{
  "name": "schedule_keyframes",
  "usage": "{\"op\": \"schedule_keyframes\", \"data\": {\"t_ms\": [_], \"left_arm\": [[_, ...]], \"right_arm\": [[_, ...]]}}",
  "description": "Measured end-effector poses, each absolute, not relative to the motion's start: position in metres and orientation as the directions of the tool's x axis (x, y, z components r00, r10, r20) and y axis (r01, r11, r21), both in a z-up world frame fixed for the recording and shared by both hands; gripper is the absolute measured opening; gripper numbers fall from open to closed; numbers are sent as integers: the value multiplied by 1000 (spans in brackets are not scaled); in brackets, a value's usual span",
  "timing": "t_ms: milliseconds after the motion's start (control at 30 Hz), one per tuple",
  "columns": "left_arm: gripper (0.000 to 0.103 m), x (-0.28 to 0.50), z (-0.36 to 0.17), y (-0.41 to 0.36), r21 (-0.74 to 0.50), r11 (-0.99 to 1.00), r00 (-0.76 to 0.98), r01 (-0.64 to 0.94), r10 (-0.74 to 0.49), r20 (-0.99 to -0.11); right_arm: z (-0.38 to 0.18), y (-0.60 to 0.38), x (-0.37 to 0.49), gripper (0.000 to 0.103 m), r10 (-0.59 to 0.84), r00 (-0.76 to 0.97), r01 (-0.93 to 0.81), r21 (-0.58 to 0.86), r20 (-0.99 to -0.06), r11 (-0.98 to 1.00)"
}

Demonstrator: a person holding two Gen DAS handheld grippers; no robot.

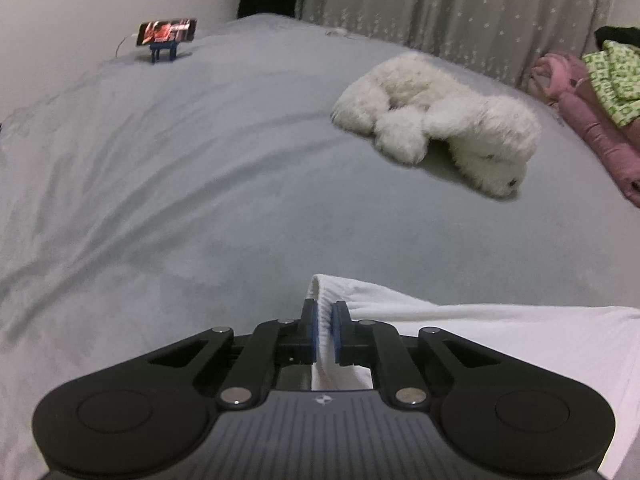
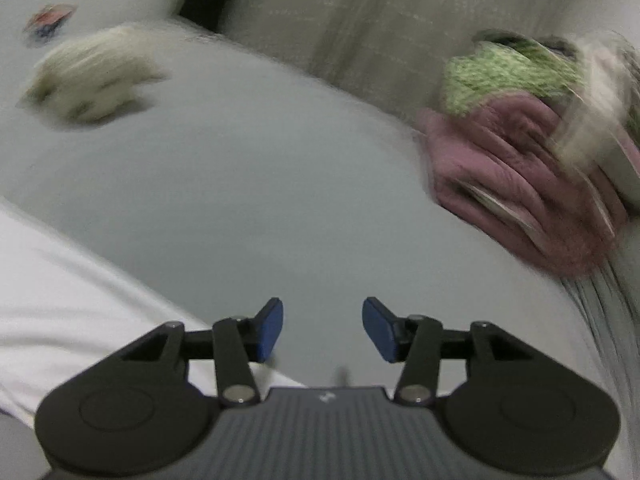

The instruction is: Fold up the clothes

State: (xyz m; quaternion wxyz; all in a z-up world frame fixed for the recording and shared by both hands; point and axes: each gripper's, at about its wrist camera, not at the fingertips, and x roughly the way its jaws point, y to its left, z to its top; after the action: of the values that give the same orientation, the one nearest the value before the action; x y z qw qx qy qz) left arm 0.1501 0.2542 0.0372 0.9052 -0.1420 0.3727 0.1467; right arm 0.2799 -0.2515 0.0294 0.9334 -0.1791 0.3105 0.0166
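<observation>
White ribbed knit garment point(image 1: 460, 320) lies at the near edge of the grey bed sheet point(image 1: 200, 200); left wrist view: its folded corner stands pinched between the blue pads of the left tongs point(image 1: 325, 330), jaws nearly together on the cloth. Risk, as a judgement: only a narrow edge is held, so a pull across the bed could slip it free or bunch the fold. Well beyond, a fluffy white plush dog point(image 1: 436, 120) lies on the sheet, a possible snag if the garment is spread that way. A phone on a blue stand point(image 1: 166, 36) sits far off by the wall; a pink quilted garment point(image 1: 592, 132) with a green patterned cloth point(image 1: 616, 84) on it lies at the right edge.

Right wrist view, blurred: right tongs point(image 2: 322, 330) stand apart, nothing between the pads, over bare sheet. The white garment point(image 2: 80, 312) lies to their left, not reached. Risk: closing here takes sheet, not garment. The pink pile point(image 2: 520, 184) lies near on the right and crowds that side.
</observation>
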Motion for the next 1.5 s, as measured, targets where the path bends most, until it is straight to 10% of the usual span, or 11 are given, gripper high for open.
{"op": "schedule_keyframes", "data": {"t_ms": [200,500,600,633,1033,1333,1500], "left_arm": [[12,146,46,261,-102,898,668,-428,238,-705],[12,150,45,227,-116,945,702,-307,142,-698],[12,153,40,216,-114,957,700,-267,111,-706],[12,154,37,213,-114,960,694,-255,100,-713],[12,162,10,210,-54,969,634,-242,116,-765],[12,162,10,211,-51,967,632,-248,121,-766],[12,162,8,211,-53,966,640,-252,125,-758]], "right_arm": [[26,-407,248,56,-125,703,287,119,-700,951],[7,-434,224,53,98,719,242,380,-688,893],[7,-416,242,29,49,716,230,301,-697,926],[6,-414,248,6,40,714,235,293,-699,927],[19,-364,274,8,-351,615,294,-207,-706,933],[13,-420,267,7,-380,583,398,-155,-718,904],[23,-410,283,34,-255,658,151,-207,-709,966]]}}
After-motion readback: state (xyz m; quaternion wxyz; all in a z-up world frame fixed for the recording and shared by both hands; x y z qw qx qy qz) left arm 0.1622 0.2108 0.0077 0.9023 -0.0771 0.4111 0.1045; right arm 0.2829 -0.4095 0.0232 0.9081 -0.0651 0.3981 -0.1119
